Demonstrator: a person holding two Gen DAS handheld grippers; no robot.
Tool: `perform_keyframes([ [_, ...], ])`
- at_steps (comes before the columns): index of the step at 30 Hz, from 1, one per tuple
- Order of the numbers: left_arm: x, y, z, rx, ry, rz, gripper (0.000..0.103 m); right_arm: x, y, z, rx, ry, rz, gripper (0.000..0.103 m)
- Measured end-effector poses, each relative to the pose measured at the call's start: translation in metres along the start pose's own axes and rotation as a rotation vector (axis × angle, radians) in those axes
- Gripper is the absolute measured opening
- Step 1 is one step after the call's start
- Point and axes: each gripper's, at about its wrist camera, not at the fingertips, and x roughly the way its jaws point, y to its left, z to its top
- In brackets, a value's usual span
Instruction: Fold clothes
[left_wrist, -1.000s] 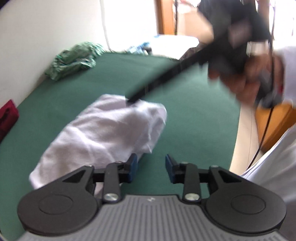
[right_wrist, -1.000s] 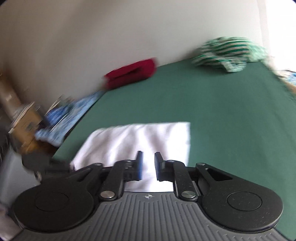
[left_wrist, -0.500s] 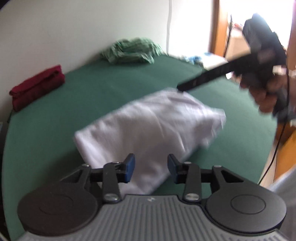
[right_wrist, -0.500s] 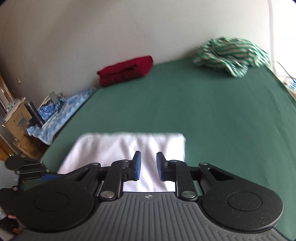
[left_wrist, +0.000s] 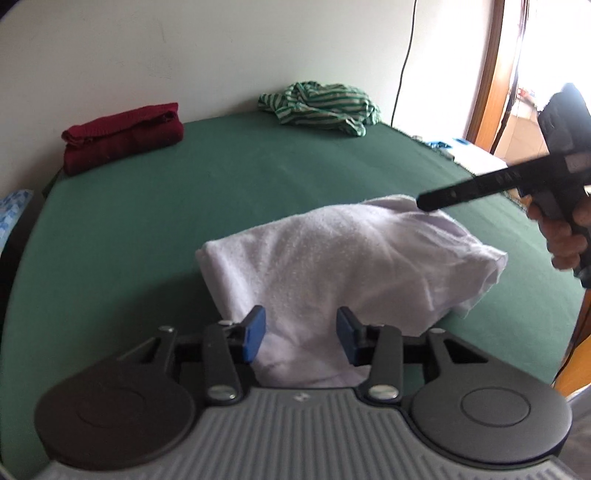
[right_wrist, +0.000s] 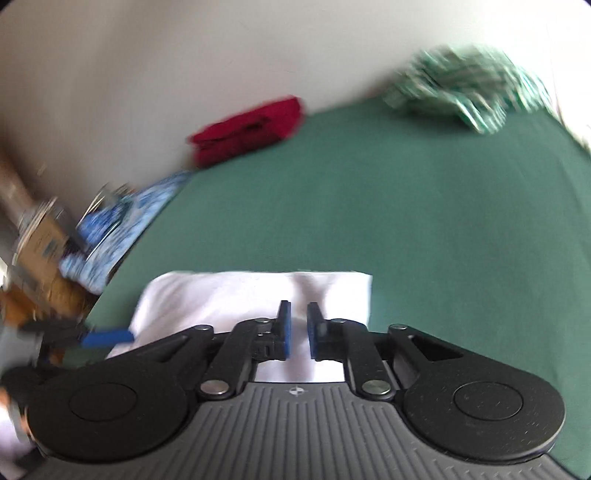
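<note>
A folded white garment (left_wrist: 332, 258) lies on the green-covered table (left_wrist: 147, 221). Its far right corner rises toward the tip of my right gripper (left_wrist: 421, 201), which a hand (left_wrist: 565, 240) holds. In the right wrist view my right gripper (right_wrist: 299, 328) has its blue pads almost together over the white garment (right_wrist: 221, 302), and a crease runs into the narrow gap. My left gripper (left_wrist: 301, 332) is open, its pads spread either side of the garment's near end. Its blue pad (right_wrist: 107, 336) shows at the garment's left edge in the right wrist view.
A folded red garment (left_wrist: 122, 136) sits at the back left by the wall, and a crumpled green striped garment (left_wrist: 325, 107) at the back. Blue patterned cloth (right_wrist: 122, 221) and a cardboard box (right_wrist: 40, 236) stand beyond the left table edge. A door frame (left_wrist: 491, 74) is at the right.
My left gripper has swung round to face the white garment's end squarely and its jaws have spread wider. The right gripper's pads have drawn closer together at the far corner.
</note>
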Motion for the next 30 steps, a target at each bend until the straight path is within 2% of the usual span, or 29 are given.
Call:
perform_keyframes([
  [2,0.007,0.001,-0.008,-0.018,0.035,0.005,0.046,0.000,0.008,-0.011,-0.004,0.065,0.023,0.013],
  [3,0.009,0.000,-0.012,-0.017,0.036,0.010,0.046,0.001,0.007,-0.018,-0.012,0.091,-0.001,0.012],
  [6,0.003,-0.007,-0.019,0.007,0.029,0.028,0.047,-0.011,-0.006,-0.035,-0.003,0.085,-0.087,0.012],
  [8,-0.001,-0.009,-0.019,0.009,0.046,0.032,0.049,-0.021,-0.009,-0.036,0.025,0.086,-0.121,0.023],
  [9,-0.002,-0.009,-0.018,0.008,0.055,0.034,0.051,-0.027,-0.009,-0.035,0.039,0.076,-0.128,0.023],
  [11,0.003,-0.007,-0.013,-0.020,0.084,0.039,0.055,-0.034,-0.003,-0.035,0.047,0.019,-0.087,0.022],
  [13,0.011,-0.010,-0.007,-0.029,0.096,0.054,0.061,-0.026,0.004,-0.039,0.040,0.023,-0.050,0.022],
  [14,0.013,-0.013,-0.005,-0.027,0.103,0.065,0.064,-0.020,0.006,-0.044,0.019,0.055,-0.053,0.022],
  [16,0.014,-0.020,-0.005,-0.030,0.114,0.089,0.066,-0.016,0.005,-0.050,-0.018,0.055,-0.097,0.022],
  [17,0.015,-0.022,-0.005,-0.034,0.120,0.101,0.068,-0.015,0.004,-0.053,-0.034,0.055,-0.116,0.029],
  [18,0.015,-0.025,-0.005,-0.039,0.125,0.114,0.070,-0.015,0.004,-0.052,-0.035,0.060,-0.117,0.032],
  [21,0.020,-0.032,-0.003,-0.060,0.142,0.155,0.077,-0.016,0.001,-0.051,-0.037,0.073,-0.119,0.033],
  [23,0.023,-0.039,-0.003,-0.051,0.155,0.179,0.083,-0.016,-0.001,-0.050,-0.039,0.082,-0.120,0.035],
  [30,0.032,-0.058,-0.007,-0.007,0.187,0.267,0.093,-0.018,-0.007,-0.046,-0.046,0.113,-0.126,0.042],
])
